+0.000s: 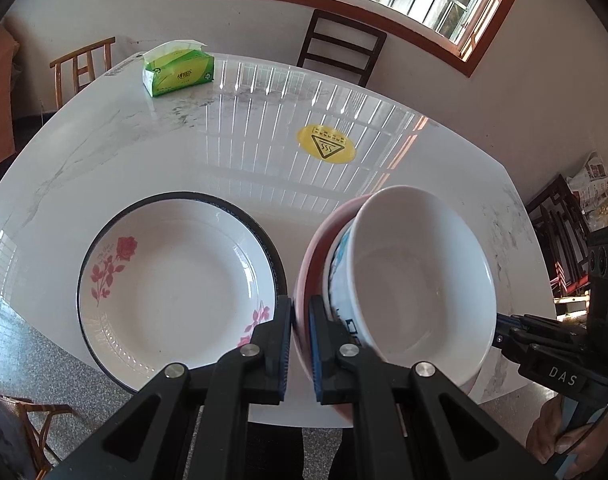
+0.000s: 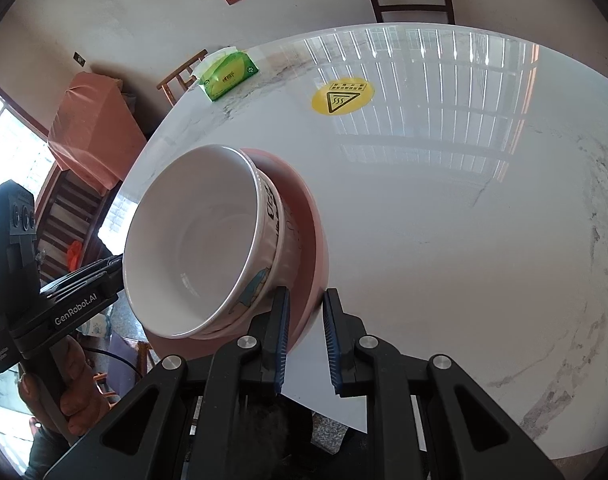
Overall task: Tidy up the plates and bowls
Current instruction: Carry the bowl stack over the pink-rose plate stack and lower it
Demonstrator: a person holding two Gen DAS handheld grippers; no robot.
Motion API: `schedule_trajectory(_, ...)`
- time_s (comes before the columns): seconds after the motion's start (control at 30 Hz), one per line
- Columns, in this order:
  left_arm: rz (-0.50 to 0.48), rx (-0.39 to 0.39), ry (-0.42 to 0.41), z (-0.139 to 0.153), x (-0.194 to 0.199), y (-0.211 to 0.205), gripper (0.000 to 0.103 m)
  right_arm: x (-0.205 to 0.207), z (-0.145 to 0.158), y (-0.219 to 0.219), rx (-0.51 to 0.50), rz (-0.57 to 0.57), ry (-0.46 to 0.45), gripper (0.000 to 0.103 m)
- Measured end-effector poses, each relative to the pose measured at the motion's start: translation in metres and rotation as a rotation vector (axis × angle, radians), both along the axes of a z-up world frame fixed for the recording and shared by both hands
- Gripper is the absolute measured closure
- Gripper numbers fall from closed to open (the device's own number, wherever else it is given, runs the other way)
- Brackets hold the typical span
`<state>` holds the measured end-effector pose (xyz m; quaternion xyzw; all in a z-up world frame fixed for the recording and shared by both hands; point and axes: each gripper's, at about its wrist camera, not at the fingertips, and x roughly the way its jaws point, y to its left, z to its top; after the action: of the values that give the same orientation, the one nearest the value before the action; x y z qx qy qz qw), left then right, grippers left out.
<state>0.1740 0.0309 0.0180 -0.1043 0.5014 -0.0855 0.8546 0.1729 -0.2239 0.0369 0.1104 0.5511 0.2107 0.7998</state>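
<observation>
Both the left gripper [image 1: 300, 344] and right gripper [image 2: 306, 336] had jaws clamped on opposite rims of the pink plate [image 1: 309, 256], carrying the white bowl [image 1: 415, 280] just right of the rose plate [image 1: 176, 280], above the worktop [image 1: 264, 140], presumably for stacking.

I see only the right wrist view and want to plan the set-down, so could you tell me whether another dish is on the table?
Observer: Yes, a rose-patterned plate lies at the near edge of the table, left of the pink dish.
Operator: Thanks; is the side opposite mine actually gripped?
Observer: Yes, the left gripper is shut on the pink dish's rim, beside the white bowl.
Operator: Is anything in that plate?
Observer: No, nothing lies in it.
</observation>
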Motion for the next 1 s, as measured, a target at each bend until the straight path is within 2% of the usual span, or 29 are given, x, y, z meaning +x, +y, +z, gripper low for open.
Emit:
schedule_trajectory(0.63, 0.109, -0.002, -0.041, 0.025, -0.004, 0.066, 0.096, 0.015, 0.017, 0.064, 0.010, 0.096, -0.017, 0.085)
schedule_trajectory(1.0, 0.192, -0.012, -0.051, 0.029, -0.010, 0.114, 0.096, 0.024, 0.020, 0.107, 0.025, 0.155, -0.018, 0.085)
